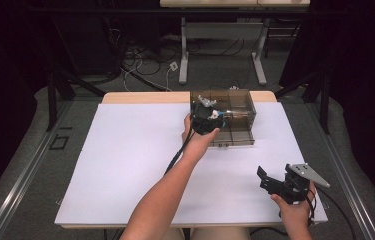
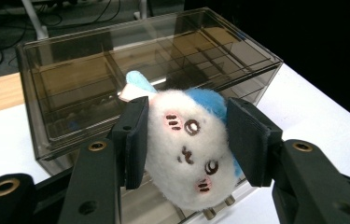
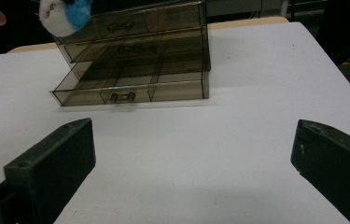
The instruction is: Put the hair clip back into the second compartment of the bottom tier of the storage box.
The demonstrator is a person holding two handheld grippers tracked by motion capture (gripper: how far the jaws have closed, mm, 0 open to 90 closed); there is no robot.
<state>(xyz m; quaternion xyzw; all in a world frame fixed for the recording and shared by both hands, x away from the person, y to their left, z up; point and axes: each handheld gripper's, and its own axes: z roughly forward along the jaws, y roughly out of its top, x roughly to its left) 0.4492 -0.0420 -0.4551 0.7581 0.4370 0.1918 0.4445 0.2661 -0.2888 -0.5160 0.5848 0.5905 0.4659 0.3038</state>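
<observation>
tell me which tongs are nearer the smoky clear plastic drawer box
Left. The left tongs hover over the smoky clear plastic drawer box; the right tongs wait near the table's front edge.

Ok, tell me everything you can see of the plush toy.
The plush toy is a small, rounded, fuzzy white figure with a blue patch on its head, a pale blue ear tip, and a stitched face: dark eyes, a small mouth, pink striped cheeks. It looks soft. It lies tilted sideways, clamped at both sides by the pads of the left claw, held in the air in front of and above the smoky clear drawer box, whose bottom drawer is pulled out. Apart from the claw's pads, nothing is seen touching it.
</observation>
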